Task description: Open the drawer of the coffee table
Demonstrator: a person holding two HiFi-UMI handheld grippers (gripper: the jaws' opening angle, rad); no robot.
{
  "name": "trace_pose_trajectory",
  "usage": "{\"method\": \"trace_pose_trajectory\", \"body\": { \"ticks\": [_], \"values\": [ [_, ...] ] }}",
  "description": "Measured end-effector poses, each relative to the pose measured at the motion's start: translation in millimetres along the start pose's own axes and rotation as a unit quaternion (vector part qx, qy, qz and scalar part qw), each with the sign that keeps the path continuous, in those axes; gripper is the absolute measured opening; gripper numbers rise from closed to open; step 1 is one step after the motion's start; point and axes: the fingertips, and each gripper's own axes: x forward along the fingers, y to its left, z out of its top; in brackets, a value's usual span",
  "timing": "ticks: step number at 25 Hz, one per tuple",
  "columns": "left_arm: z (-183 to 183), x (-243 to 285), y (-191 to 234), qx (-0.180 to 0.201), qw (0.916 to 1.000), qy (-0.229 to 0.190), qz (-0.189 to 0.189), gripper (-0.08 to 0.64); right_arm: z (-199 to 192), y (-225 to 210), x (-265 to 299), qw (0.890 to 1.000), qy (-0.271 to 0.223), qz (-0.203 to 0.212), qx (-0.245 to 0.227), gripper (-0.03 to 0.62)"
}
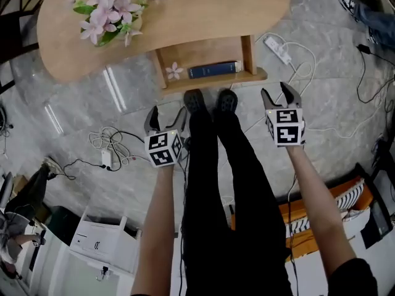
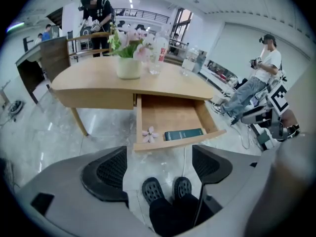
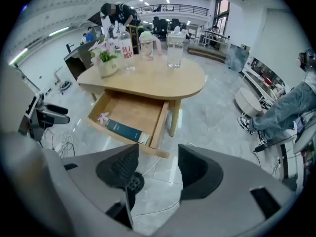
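Beneath the tabletop [image 1: 210, 8], drawer [image 1: 248, 54] (book [image 1: 213, 70] inside) stands open.

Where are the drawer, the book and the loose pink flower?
drawer [image 1: 203, 51]: head view, bare wooden bottom.
book [image 1: 213, 70]: head view, middle of cover.
loose pink flower [image 1: 174, 71]: head view, petal centre.

drawer [image 1: 207, 59]: juts out from under tabletop [image 1: 203, 11] | book [image 1: 213, 70]: in drawer, along its front wall | loose flower [image 1: 174, 71]: in drawer, left of book | potted flowers [image 1: 108, 16]: on tabletop, behind-left of drawer | shoes [image 1: 210, 101]: on floor [image 1: 327, 110], just before drawer | power strip [image 1: 278, 49]: on floor, right of drawer
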Motion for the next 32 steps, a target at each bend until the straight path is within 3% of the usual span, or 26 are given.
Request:
{"method": "trace_pose_trajectory", "body": {
  "ticks": [4, 8, 16, 22, 26, 32],
  "values": [
    [16, -51, -9, -0.020, 0.9993, -0.021, 0.023, 0.405, 18, -7, -46, 0.999, -0.023, 0.002, 0.043, 0.219],
    [38, -101, -13, -0.051, 0.9961, -0.056, 0.045, 0.405, 41, -4, -92, 0.997, -0.046, 0.015, 0.057, 0.219],
    [123, -200, -40, -0.004, 0.9872, -0.152, 0.048, 0.425, 114, 11, -185, 0.988, -0.138, 0.029, 0.066, 0.230],
    [177, -285, -54, 0.017, 0.9723, -0.230, 0.039, 0.437, 158, 52, -261, 0.974, -0.217, 0.038, 0.056, 0.245],
    [199, -346, -62, 0.035, 0.9569, -0.288, 0.019, 0.446, 182, 87, -324, 0.958, -0.284, 0.031, 0.041, 0.256],
    [191, -446, -99, 0.082, 0.9331, -0.348, -0.043, 0.445, 182, 158, -427, 0.931, -0.362, 0.039, 0.020, 0.268]
  ]
}}
